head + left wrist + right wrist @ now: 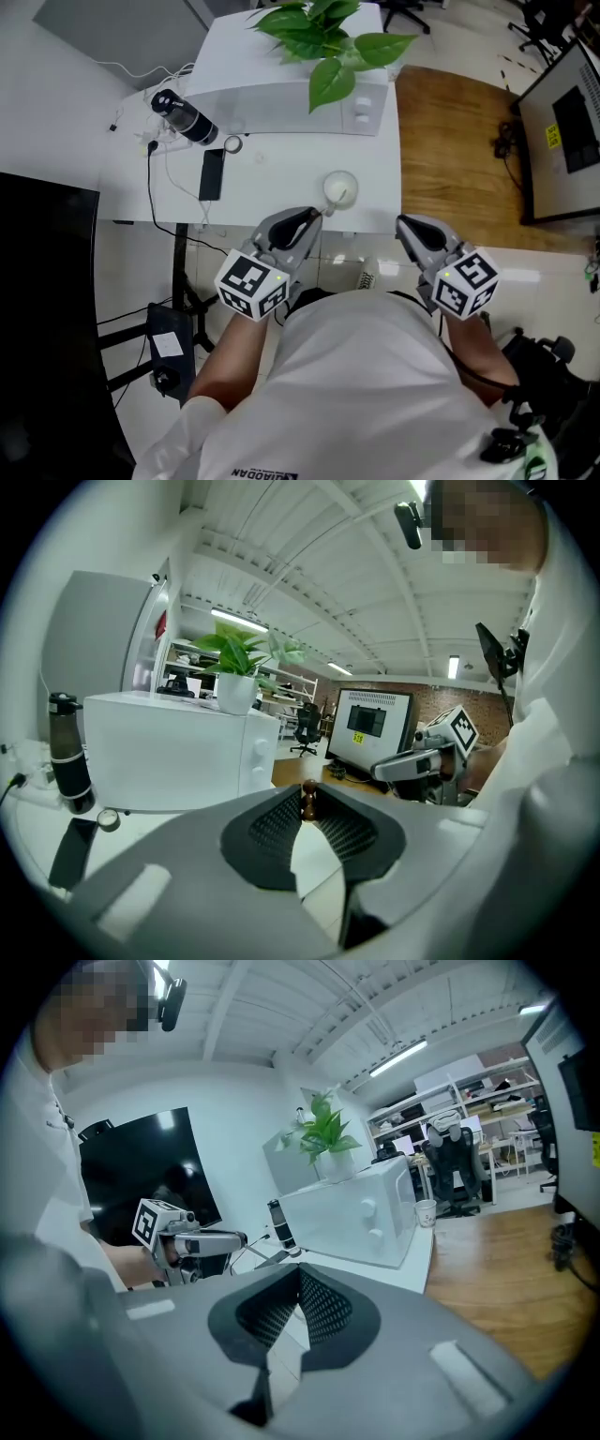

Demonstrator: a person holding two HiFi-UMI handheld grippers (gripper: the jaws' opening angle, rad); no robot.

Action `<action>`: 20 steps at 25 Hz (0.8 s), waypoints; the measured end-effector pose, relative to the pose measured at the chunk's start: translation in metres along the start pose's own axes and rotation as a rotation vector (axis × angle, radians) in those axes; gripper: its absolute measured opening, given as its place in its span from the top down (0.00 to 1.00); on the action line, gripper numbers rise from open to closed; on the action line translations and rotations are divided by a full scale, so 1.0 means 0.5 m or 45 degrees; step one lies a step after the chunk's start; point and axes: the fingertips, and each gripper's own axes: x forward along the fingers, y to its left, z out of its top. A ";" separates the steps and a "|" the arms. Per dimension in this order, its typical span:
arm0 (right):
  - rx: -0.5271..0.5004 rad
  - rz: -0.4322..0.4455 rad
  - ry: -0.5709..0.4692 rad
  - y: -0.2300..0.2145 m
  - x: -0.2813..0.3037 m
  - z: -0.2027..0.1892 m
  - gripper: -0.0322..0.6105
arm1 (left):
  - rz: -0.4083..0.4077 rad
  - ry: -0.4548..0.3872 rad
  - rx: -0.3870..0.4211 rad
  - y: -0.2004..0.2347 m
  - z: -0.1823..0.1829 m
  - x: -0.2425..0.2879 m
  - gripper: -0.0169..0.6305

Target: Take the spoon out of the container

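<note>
A white cup stands near the desk's front edge; it also shows in the right gripper view as the cup by the microwave. A pale streak lies inside it. My left gripper points at the cup from the near left. In the left gripper view its jaws are closed on the brown knobbed end of the spoon; the rest of the spoon is hidden by the jaws. My right gripper hovers off the desk's front right corner, and its jaws meet at the tips with nothing between them.
A white microwave with a potted plant on top fills the back of the desk. A dark bottle, a phone and cables lie at the left. Wooden floor is to the right, a monitor beyond.
</note>
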 end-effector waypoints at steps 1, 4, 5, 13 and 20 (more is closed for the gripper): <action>0.003 -0.019 -0.008 0.011 -0.005 -0.005 0.94 | -0.013 -0.009 0.002 -0.004 0.002 -0.013 0.89; 0.027 -0.087 -0.029 0.055 -0.024 -0.029 0.94 | -0.064 -0.018 0.024 -0.021 -0.003 -0.058 0.89; 0.039 -0.108 -0.035 0.075 -0.030 -0.041 0.94 | -0.082 -0.016 0.034 -0.029 -0.008 -0.076 0.89; 0.097 -0.209 -0.068 0.265 -0.063 -0.121 0.94 | -0.155 -0.040 0.038 -0.066 -0.062 -0.232 0.89; 0.100 -0.283 -0.071 0.377 -0.108 -0.177 0.94 | -0.217 -0.022 0.057 -0.099 -0.108 -0.316 0.89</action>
